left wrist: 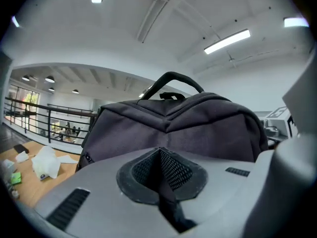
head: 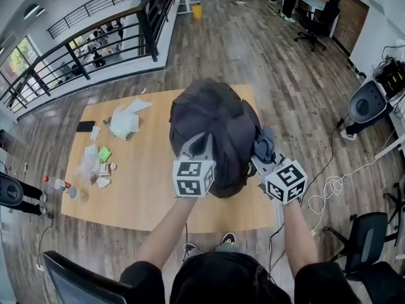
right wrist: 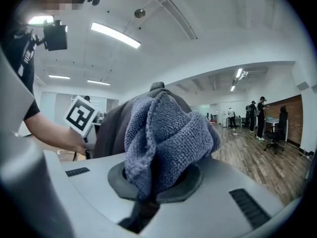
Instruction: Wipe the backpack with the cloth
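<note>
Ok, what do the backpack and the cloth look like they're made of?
The backpack looks like matte dark grey woven synthetic fabric, perhaps nylon: it creases along its seams. The cloth looks like blue-grey microfibre or terry: its looped, nubby pile shows.

An open-plan office on an upper level: grey-brown wood plank floor [head: 253, 49], black metal balcony railing [head: 95, 49] at upper left, black wheeled office chair [head: 314, 25] at upper right, long white ceiling strip lights [left wrist: 226, 41].

Backpack [head: 212, 128] on table [head: 145, 198], paper scraps [head: 123, 123] leftward
</note>
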### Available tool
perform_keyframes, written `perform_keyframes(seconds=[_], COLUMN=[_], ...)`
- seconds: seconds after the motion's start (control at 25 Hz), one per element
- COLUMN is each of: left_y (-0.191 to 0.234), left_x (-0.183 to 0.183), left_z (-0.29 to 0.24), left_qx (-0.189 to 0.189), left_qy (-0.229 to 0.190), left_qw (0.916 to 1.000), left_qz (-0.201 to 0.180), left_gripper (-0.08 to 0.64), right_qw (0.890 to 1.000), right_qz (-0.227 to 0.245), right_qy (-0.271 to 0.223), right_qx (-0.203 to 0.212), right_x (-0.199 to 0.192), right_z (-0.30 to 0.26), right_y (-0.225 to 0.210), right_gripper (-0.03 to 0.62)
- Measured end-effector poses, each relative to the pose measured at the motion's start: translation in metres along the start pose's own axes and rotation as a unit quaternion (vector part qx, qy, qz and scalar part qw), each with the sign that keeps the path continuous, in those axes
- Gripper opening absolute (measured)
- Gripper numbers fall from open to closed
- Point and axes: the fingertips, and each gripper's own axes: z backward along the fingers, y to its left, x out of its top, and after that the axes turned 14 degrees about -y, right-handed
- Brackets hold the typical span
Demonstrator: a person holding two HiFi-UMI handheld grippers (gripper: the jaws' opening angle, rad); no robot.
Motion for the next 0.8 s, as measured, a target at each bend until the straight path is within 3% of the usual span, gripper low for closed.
perform_keyframes(seconds=[0.16,0.24,0.36,0.44,0.68,0.8], left_y=[0.023,0.043,0.078,0.085,0.051,0.037], left_x=[0.011,0.016,0.021,0.022,0.006,0.012], left_z=[-0.021,-0.019,0.002,0.022,0.072,0.083], left_qx=[-0.062,-0.044,0.025,0.051,0.056,0.047], left_qy=[0.013,0.009,-0.004,-0.008,-0.029,-0.033], left_qw=[0.9974,0.9981,0.9986,0.9969,0.9933,0.9928], left_qz=[-0.035,-0.043,-0.046,-0.060,-0.097,-0.105], left_gripper=[0.015,0.015,0.015,0.015,0.015,0.015], right_qw=[1.000,0.999,1.000,1.000,0.993,0.990], right_qz=[-0.020,-0.023,-0.007,0.005,0.058,0.031], right_qy=[-0.017,-0.024,-0.025,-0.025,-0.007,-0.024], right_qx=[-0.005,-0.003,-0.003,0.004,0.098,0.135], right_x=[0.003,0.003,0.007,0.015,0.031,0.049], right_z=[-0.008,-0.009,-0.006,0.001,0.002,-0.022], right_y=[0.038,0.061,0.079,0.084,0.135,0.149], right_gripper=[0.032,0.032,0.032,0.034,0.035,0.035])
